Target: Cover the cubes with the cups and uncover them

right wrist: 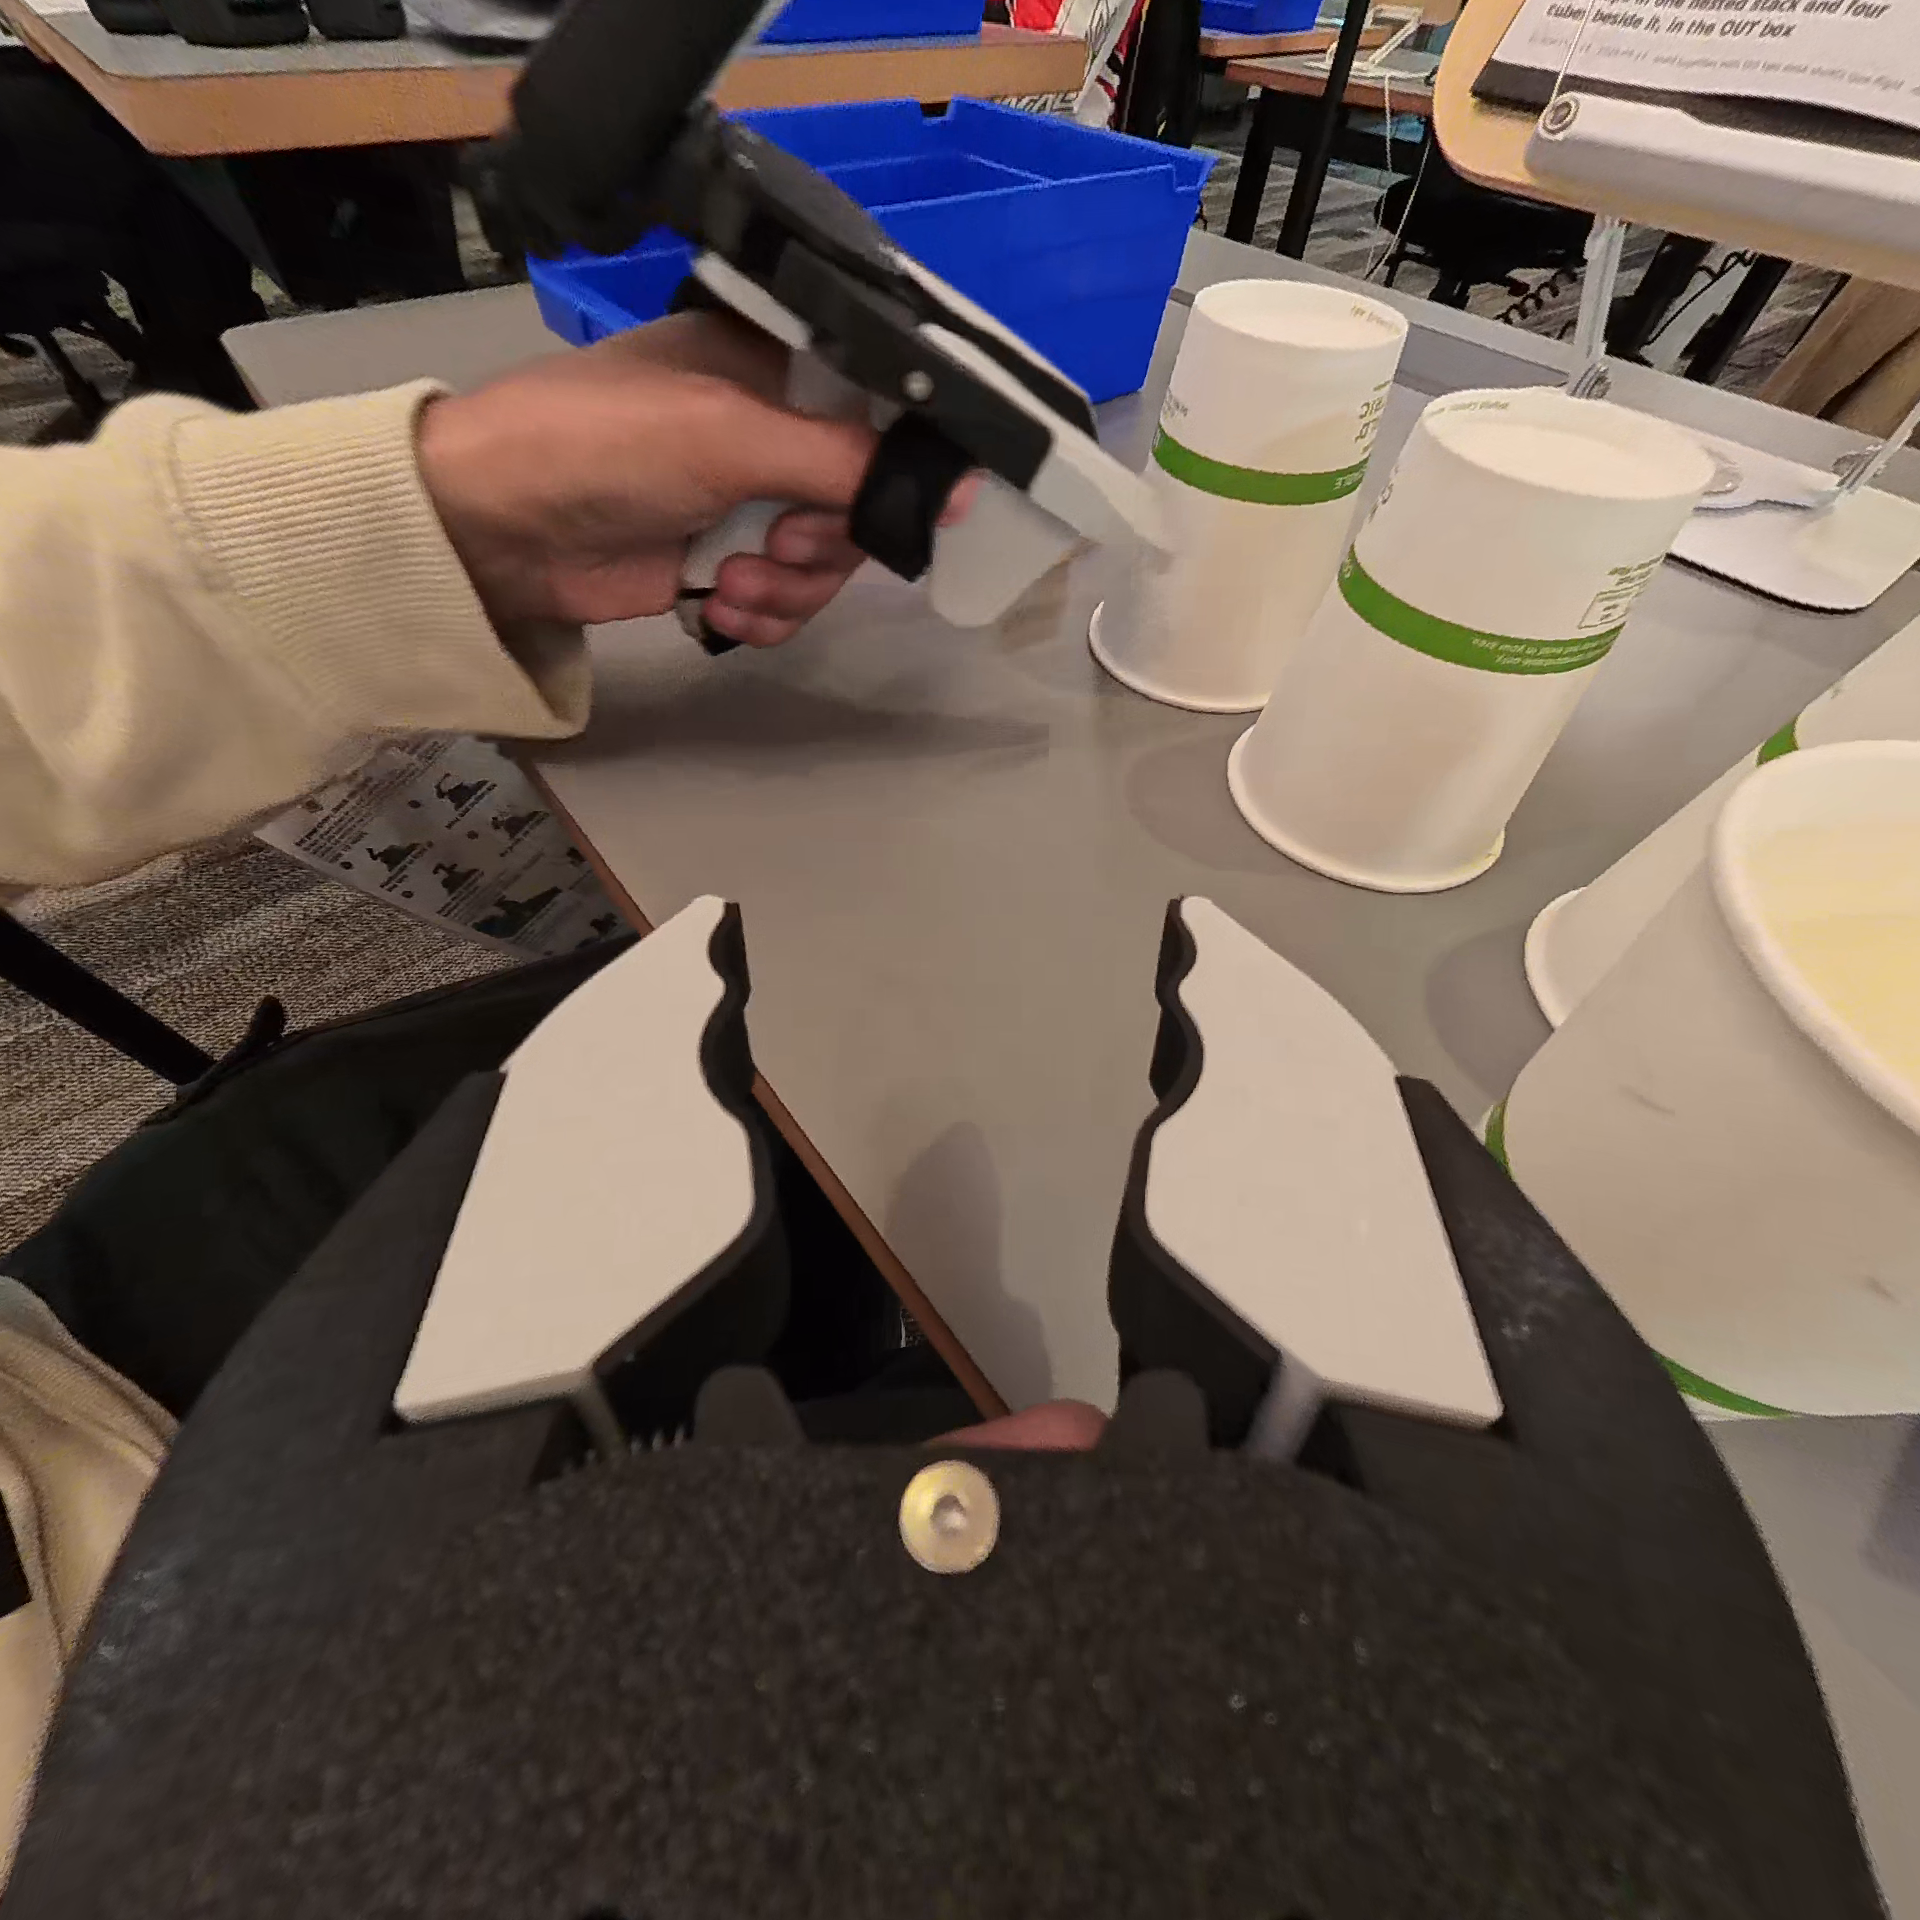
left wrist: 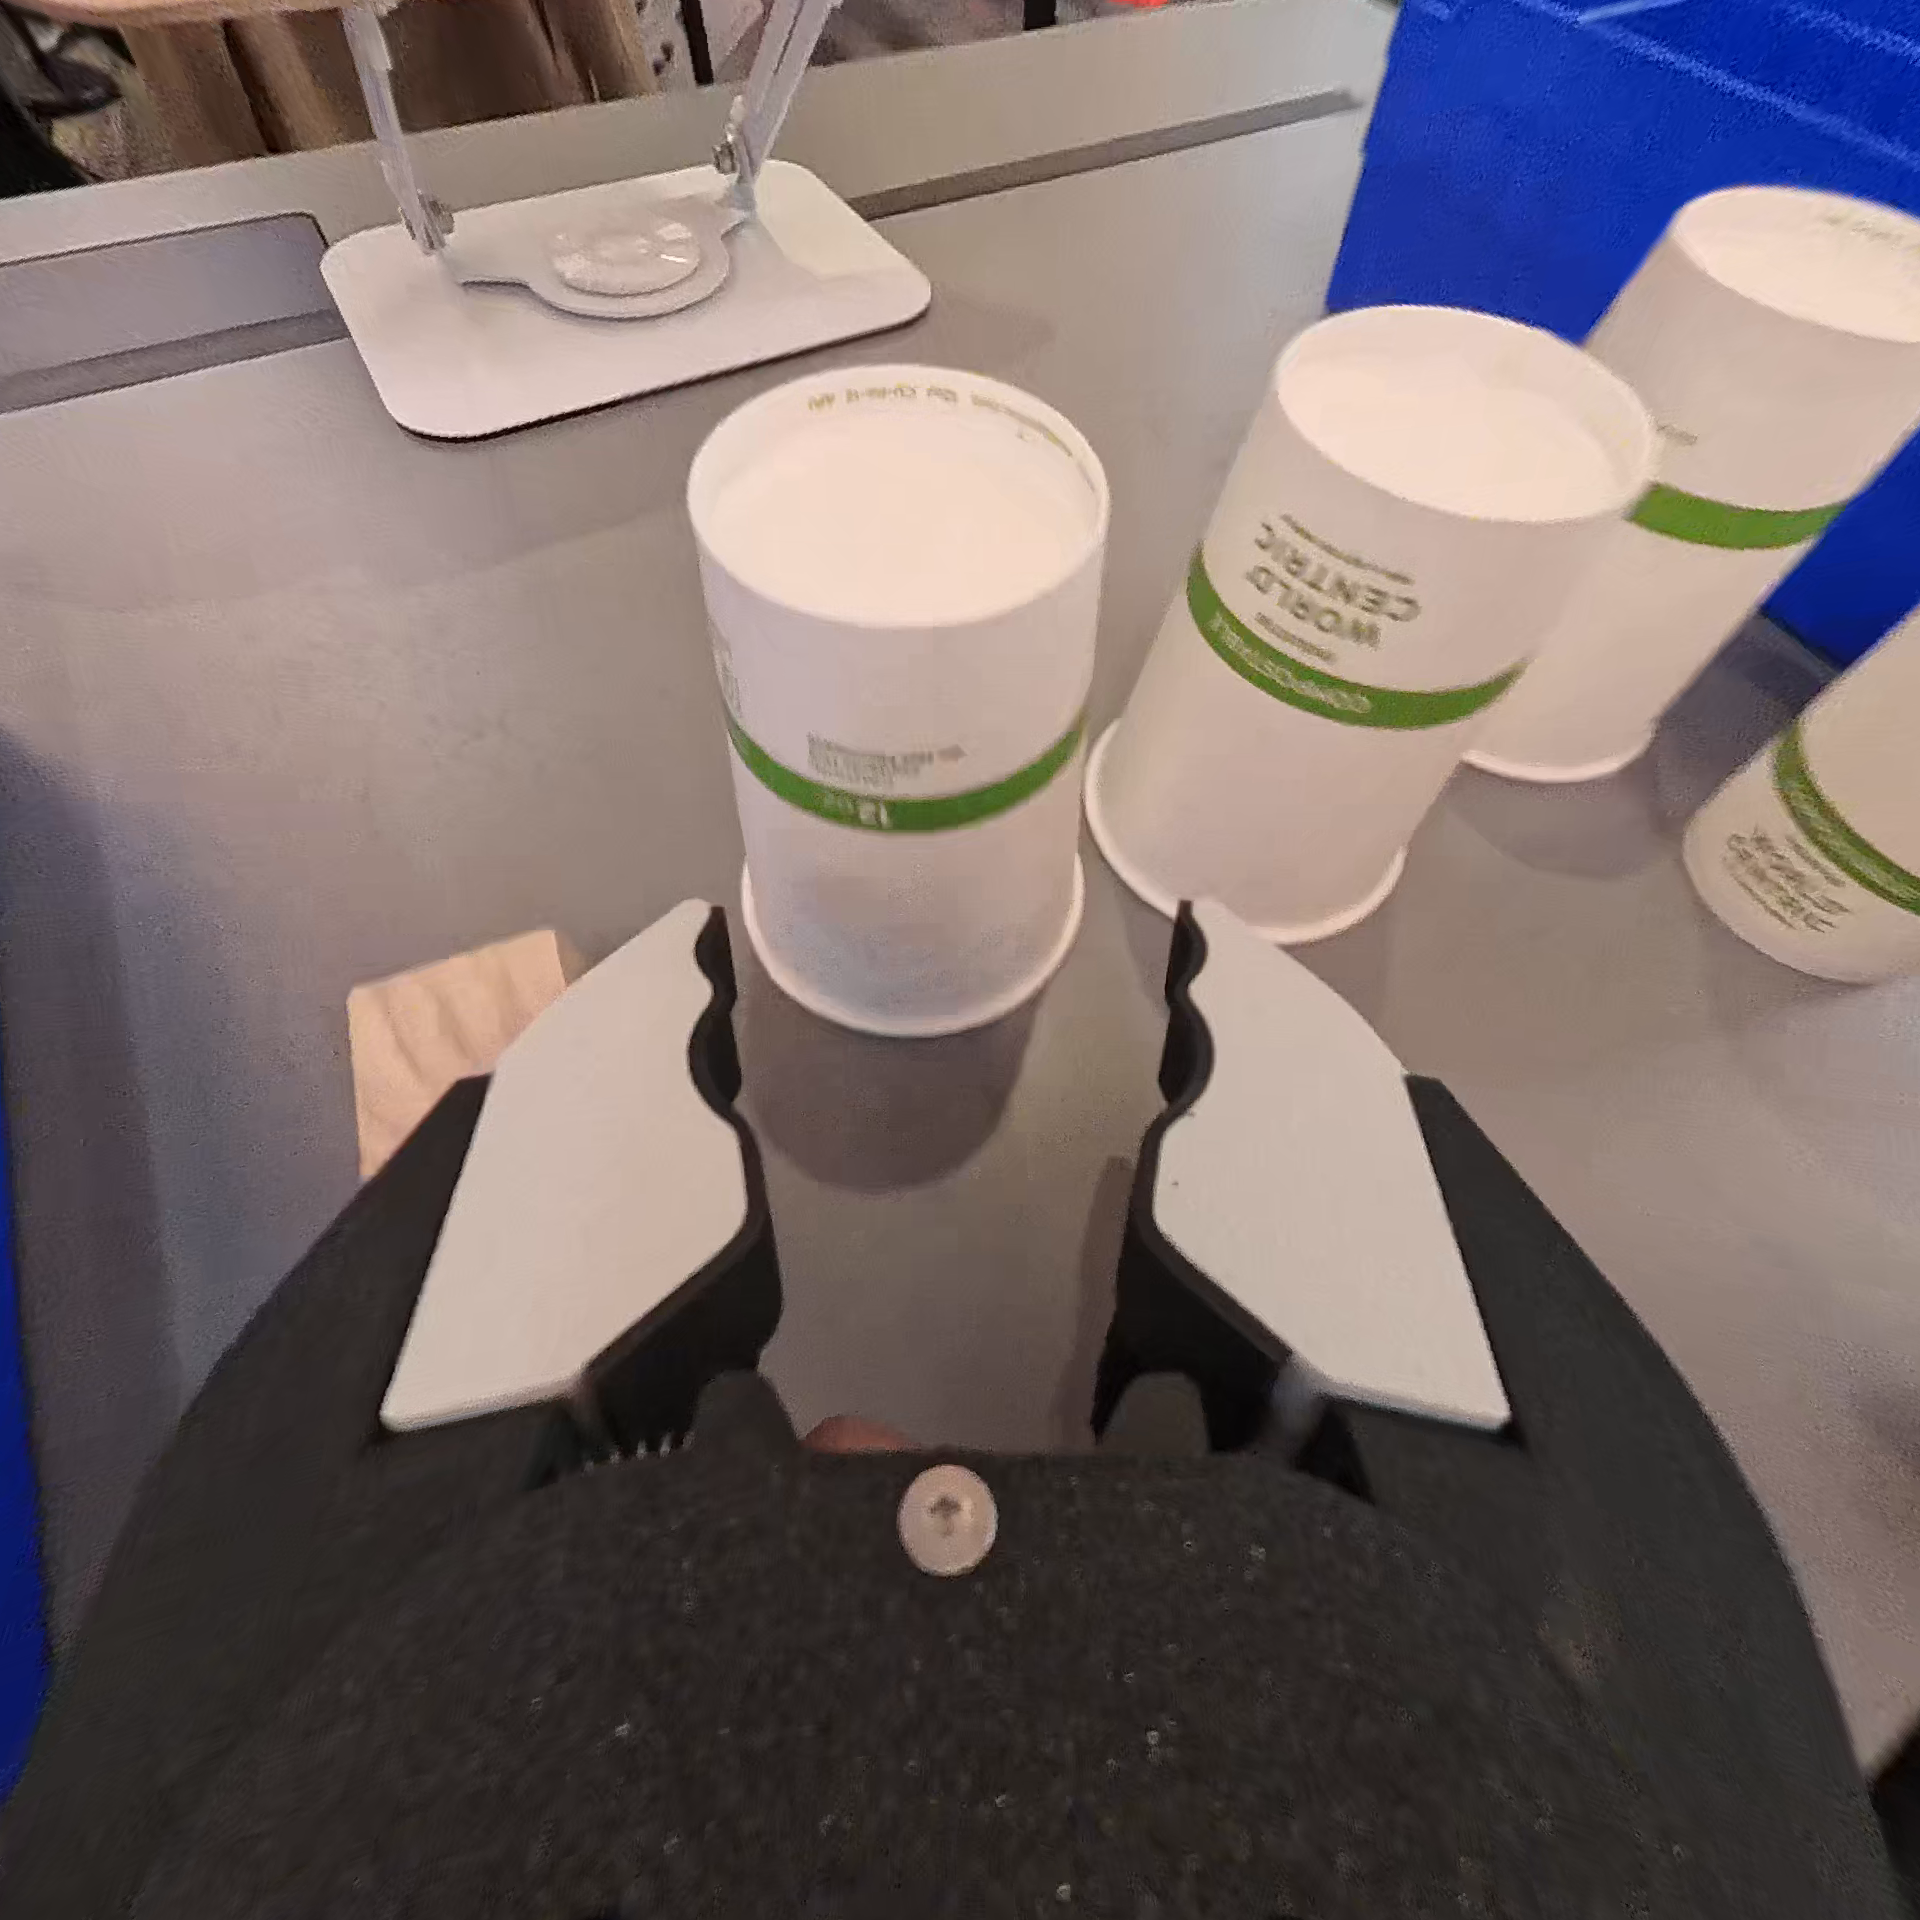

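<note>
Several white paper cups with green bands stand upside down on the grey table (left wrist: 312,675). My left gripper (left wrist: 951,925) is open and empty, its fingertips just short of the nearest cup (left wrist: 904,707). A pale wooden cube (left wrist: 447,1039) lies uncovered beside the left finger (left wrist: 613,1143). More inverted cups (left wrist: 1351,623) (left wrist: 1745,468) stand to the right. My right gripper (right wrist: 951,914) is open and empty over the table's front edge (right wrist: 831,1174). A cup with its open mouth showing (right wrist: 1714,1174) is close to its right finger, apart from it. The left gripper (right wrist: 1070,540) shows there too, at the far cup (right wrist: 1247,499).
A blue bin (right wrist: 987,208) stands at the table's far end, also in the left wrist view (left wrist: 1610,156). A white stand base (left wrist: 623,301) sits behind the cups. A person's hand in a cream sleeve (right wrist: 260,603) holds the left gripper. Carpet and printed paper (right wrist: 447,831) lie below the table edge.
</note>
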